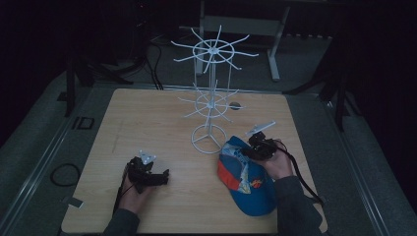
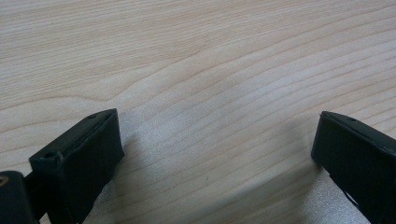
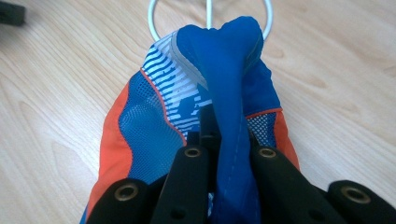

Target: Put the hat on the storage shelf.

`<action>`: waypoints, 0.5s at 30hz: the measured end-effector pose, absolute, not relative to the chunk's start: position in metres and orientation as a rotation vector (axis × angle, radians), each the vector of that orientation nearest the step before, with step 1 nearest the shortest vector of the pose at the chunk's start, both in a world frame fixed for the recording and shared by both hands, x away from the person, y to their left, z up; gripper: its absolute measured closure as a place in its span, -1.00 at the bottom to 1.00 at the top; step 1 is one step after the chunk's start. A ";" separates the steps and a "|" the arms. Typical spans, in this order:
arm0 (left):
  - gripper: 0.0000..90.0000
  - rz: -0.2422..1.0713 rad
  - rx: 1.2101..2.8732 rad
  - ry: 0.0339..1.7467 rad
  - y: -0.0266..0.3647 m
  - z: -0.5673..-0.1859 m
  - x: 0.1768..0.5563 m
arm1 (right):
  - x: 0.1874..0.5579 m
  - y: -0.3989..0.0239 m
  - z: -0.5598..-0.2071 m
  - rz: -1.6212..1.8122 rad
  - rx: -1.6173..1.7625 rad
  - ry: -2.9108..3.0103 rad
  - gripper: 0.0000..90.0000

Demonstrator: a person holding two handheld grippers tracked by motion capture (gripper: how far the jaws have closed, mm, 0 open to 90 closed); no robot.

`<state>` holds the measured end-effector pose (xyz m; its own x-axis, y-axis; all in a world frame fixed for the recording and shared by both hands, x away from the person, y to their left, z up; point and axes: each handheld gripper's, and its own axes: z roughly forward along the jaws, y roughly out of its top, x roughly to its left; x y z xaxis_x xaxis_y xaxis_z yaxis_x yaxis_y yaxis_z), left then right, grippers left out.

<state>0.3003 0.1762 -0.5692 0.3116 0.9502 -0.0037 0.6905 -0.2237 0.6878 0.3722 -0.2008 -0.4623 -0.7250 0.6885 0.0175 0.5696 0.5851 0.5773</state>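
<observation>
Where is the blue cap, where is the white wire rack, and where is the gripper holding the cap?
blue cap [image 1: 253,189], high view, on its crown.
white wire rack [image 1: 210,105], high view, on its upright pole.
right gripper [image 3: 223,154], right gripper view, between its jaws, shut on a fold of the cap.

One blue and orange cap [image 1: 248,179] lies on the single wooden tabletop [image 1: 147,123]. One white wire rack [image 1: 211,93] stands there, with two tiers of spokes and one ring base. Two hand-held tools are in play, the left tool [image 1: 156,177] and the right tool [image 1: 251,150], each with two black jaws.
</observation>
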 end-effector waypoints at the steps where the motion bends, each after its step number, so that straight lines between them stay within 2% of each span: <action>1: -0.95 0.572 1.995 1.448 0.176 -0.569 0.300 | 0.370 -0.203 -0.459 0.856 1.044 2.597 0.97; 15: -0.95 0.571 1.990 1.450 0.176 -0.569 0.300 | 0.350 -0.219 -0.429 1.033 0.961 2.502 0.97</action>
<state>0.3003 0.1756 -0.5693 0.3092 0.9510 -0.0073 0.6908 -0.2193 0.6890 0.3499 -0.2193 -0.4294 -0.7440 0.6682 0.0046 0.4768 0.5261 0.7042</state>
